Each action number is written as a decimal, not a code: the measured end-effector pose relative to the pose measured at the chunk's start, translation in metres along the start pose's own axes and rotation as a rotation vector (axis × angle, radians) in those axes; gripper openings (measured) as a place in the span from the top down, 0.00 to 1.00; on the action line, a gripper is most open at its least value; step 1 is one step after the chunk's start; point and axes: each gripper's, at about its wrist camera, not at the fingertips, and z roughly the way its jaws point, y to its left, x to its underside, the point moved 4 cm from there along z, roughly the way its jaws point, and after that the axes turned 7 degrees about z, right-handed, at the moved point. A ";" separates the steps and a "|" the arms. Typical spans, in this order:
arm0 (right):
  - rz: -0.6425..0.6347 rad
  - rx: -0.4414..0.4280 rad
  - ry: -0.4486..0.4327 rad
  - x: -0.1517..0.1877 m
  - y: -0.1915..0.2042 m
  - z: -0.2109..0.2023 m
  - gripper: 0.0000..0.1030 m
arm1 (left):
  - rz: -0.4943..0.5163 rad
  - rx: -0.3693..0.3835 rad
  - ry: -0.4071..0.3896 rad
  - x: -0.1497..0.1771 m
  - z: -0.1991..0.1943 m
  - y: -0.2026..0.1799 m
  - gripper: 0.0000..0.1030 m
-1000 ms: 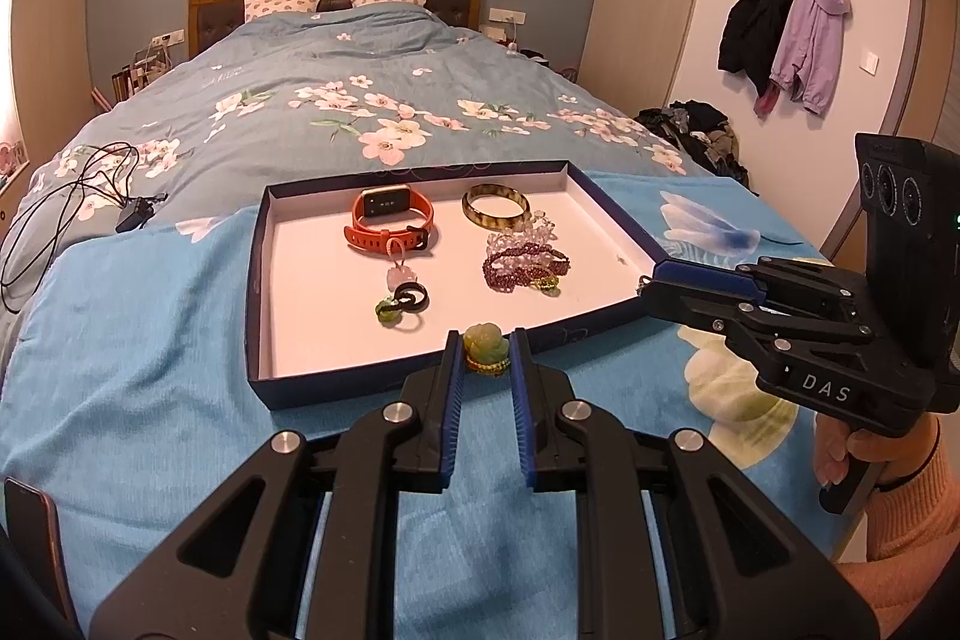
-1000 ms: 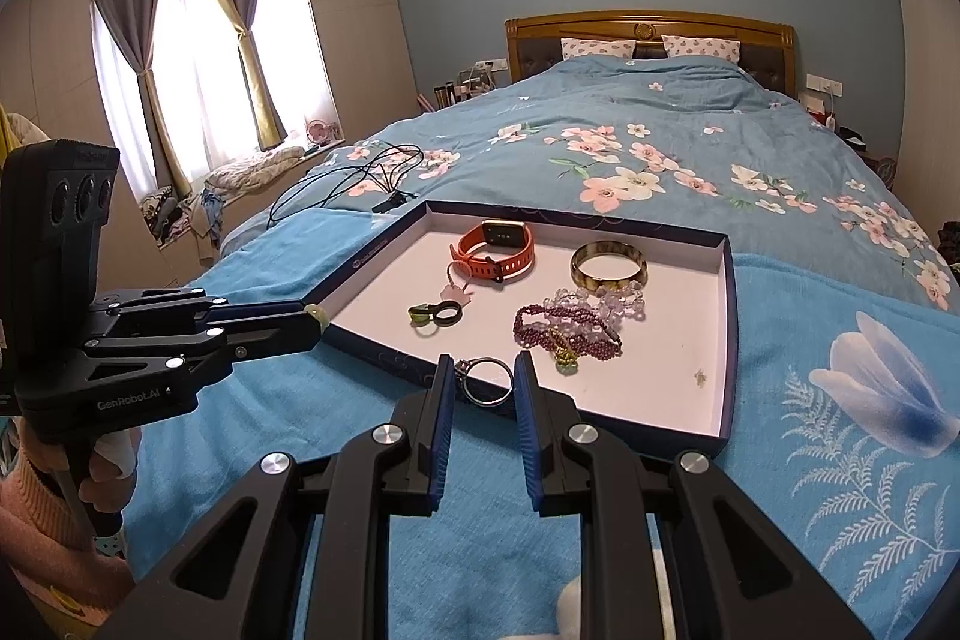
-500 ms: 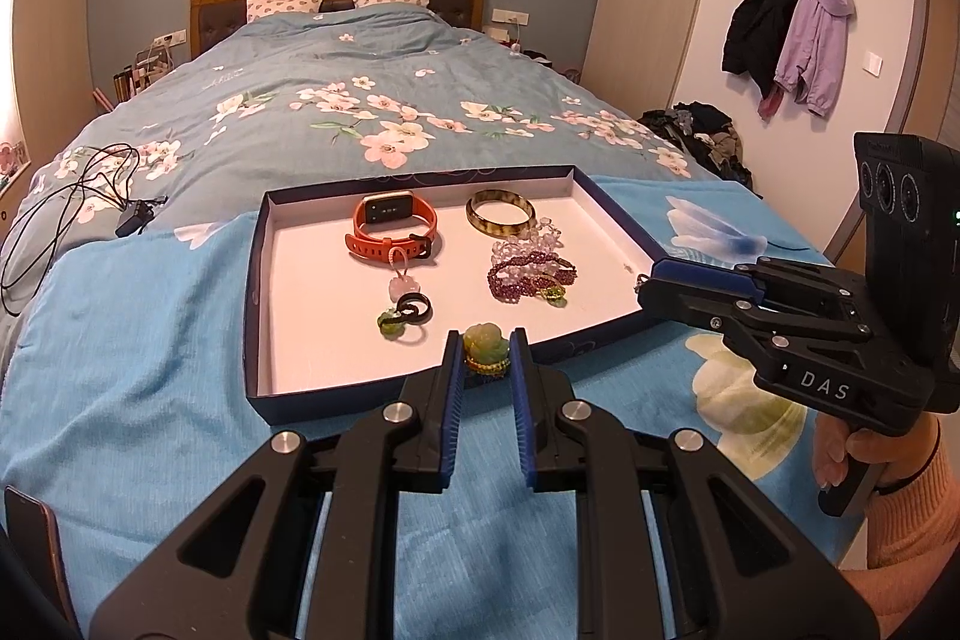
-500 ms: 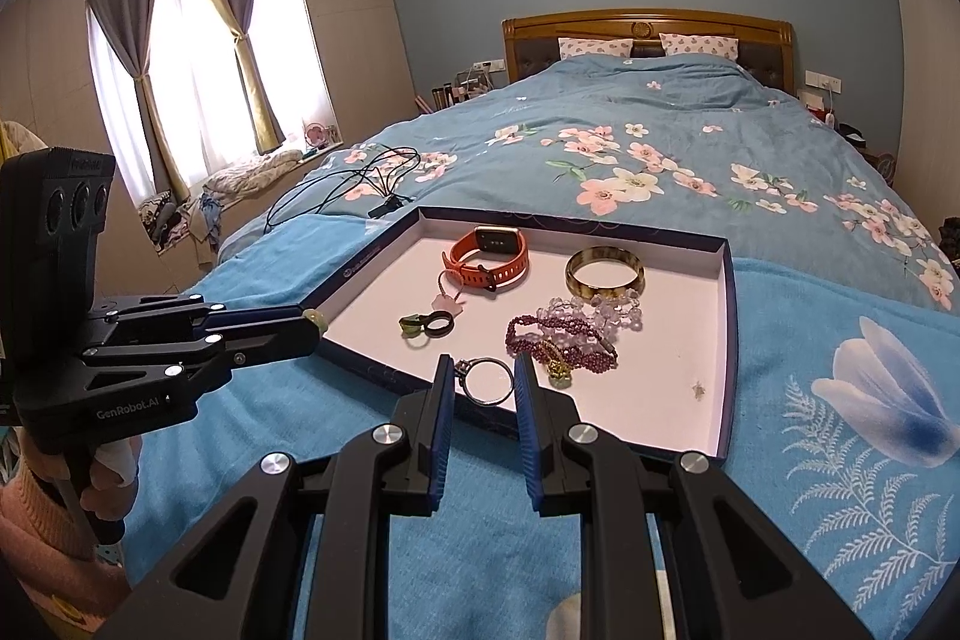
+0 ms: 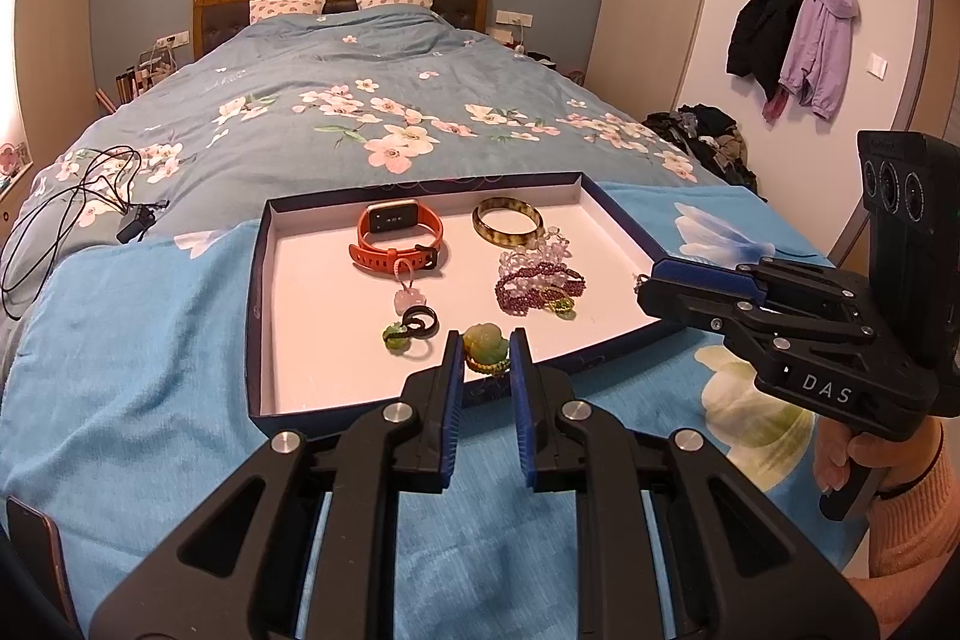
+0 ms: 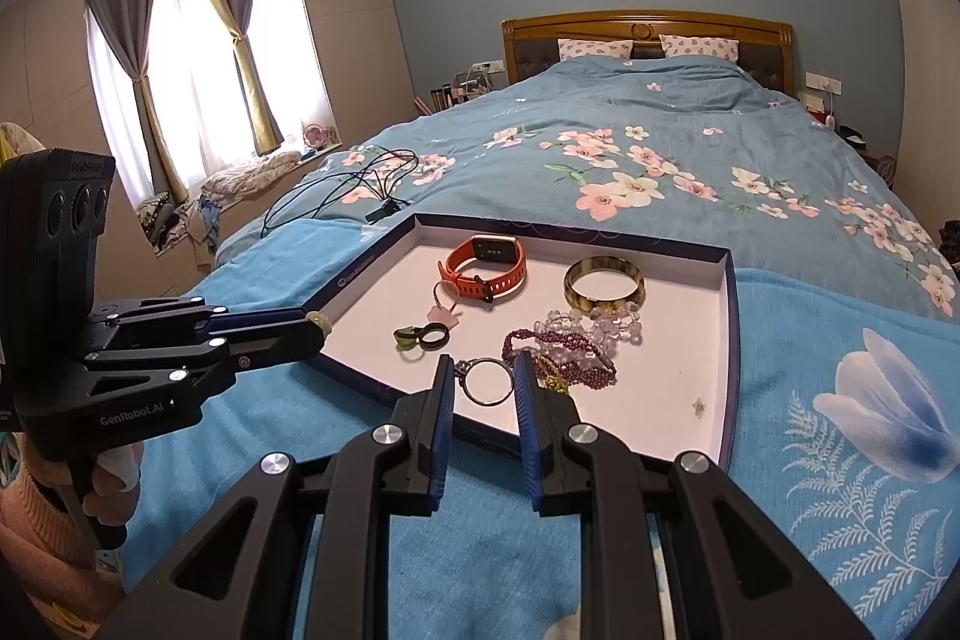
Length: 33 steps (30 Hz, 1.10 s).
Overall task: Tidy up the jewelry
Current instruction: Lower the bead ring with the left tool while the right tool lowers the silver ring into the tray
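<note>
A shallow dark-blue tray with a white floor lies on the bed. In it are an orange watch, a brown bangle, purple and clear bead bracelets and a black ring with green charm. My left gripper is shut on a green flower ring over the tray's near edge. My right gripper is shut on a silver ring above the tray's near edge.
The tray sits on a light-blue blanket over a floral duvet. A black cable lies to the tray's left. A small gold piece lies in the tray's right corner. Coats hang on the right wall.
Both grippers have moved slightly forward toward the tray, each still holding its ring. The items in the tray have not moved.
</note>
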 end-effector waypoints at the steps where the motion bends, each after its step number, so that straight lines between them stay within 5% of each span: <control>1: -0.001 0.001 0.000 0.000 0.000 0.000 0.82 | 0.000 -0.001 0.000 -0.002 0.001 0.002 0.85; 33: 0.009 0.015 0.001 -0.017 -0.011 0.015 0.82 | 0.000 -0.031 -0.008 -0.014 0.017 0.012 0.85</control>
